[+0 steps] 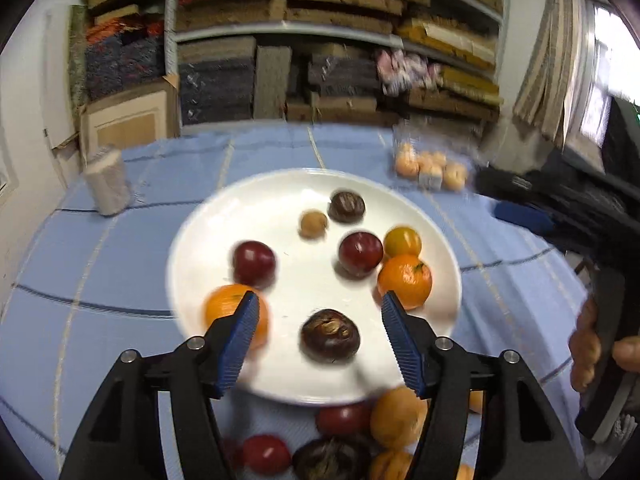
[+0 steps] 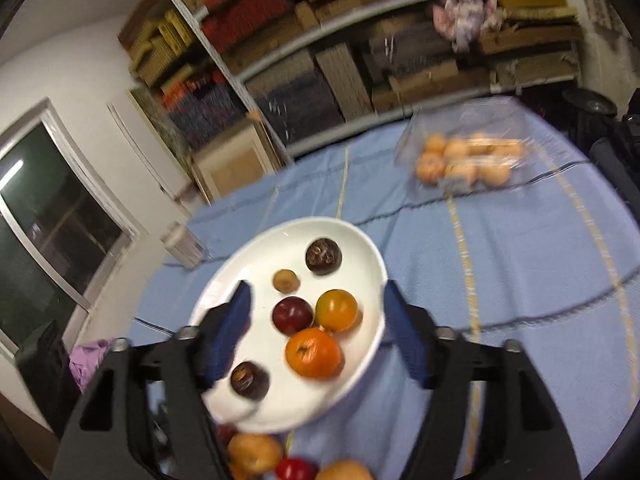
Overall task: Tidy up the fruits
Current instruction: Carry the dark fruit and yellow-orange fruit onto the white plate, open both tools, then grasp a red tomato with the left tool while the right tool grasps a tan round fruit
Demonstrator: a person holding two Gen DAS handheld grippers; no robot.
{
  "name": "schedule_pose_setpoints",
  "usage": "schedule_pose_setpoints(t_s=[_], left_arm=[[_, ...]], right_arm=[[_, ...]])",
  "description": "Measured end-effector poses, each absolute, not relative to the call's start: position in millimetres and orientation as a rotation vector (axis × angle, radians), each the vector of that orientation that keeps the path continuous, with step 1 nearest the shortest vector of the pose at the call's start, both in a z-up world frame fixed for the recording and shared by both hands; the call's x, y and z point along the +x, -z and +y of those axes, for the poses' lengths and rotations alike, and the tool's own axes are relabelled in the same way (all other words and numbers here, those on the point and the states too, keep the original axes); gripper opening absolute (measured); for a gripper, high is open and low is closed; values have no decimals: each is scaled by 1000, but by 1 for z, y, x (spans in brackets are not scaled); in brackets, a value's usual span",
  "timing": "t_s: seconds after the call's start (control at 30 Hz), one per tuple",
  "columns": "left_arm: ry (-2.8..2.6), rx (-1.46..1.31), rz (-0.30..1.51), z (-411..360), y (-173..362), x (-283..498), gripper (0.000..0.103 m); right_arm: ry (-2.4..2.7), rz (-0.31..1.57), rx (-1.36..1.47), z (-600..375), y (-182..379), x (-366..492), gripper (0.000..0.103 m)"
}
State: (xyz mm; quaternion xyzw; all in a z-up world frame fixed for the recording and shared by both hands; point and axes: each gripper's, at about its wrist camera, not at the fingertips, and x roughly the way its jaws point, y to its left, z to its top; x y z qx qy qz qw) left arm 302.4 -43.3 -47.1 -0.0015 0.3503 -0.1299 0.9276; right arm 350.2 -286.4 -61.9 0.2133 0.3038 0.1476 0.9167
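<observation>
Broadly, a blue checked tablecloth (image 1: 120, 280) is carrying a white plate (image 1: 224, 208) on which dark chestnut-like fruits (image 1: 330, 334), red plums (image 1: 254, 263), and oranges (image 1: 405, 281) are lying scattered, more fruit (image 1: 396, 416) sitting just beside its near rim. Over it the left gripper (image 1: 320, 309) and right gripper (image 2: 316, 300) are both hanging with jaws spread, pinching nothing.

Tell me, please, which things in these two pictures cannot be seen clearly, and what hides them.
- Loose fruit pile, left wrist view: cut by the bottom edge and covered by the left tongs; no count possible.
- Orange, left wrist view: blurred, half behind a blue pad.
- Clear container of pale orange fruit, right wrist view: blurred; kind unclear.
- White plate, right wrist view: near-left rim behind the right tongs.
</observation>
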Motion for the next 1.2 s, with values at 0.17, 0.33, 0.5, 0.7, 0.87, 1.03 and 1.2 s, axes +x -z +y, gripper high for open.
schedule_pose_setpoints(t_s=[0.17, 0.33, 0.5, 0.7, 0.87, 1.03, 1.2], left_arm=[[184, -78, 632, 5, 35, 245, 82], [95, -64, 674, 39, 63, 203, 83], [54, -11, 687, 38, 73, 197, 83], [22, 127, 735, 21, 91, 207, 83], [28, 125, 762, 24, 96, 218, 83], [57, 100, 831, 26, 105, 234, 81], [100, 79, 881, 24, 111, 248, 59]], right_arm=[[-262, 504, 455, -308, 71, 268, 87], [-141, 604, 356, -305, 114, 224, 90], [-121, 577, 326, -299, 119, 210, 94], [-110, 583, 358, -308, 128, 208, 95], [-120, 599, 370, -308, 130, 209, 95], [-131, 609, 354, -304, 130, 210, 95], [-139, 622, 337, -300, 132, 212, 95]])
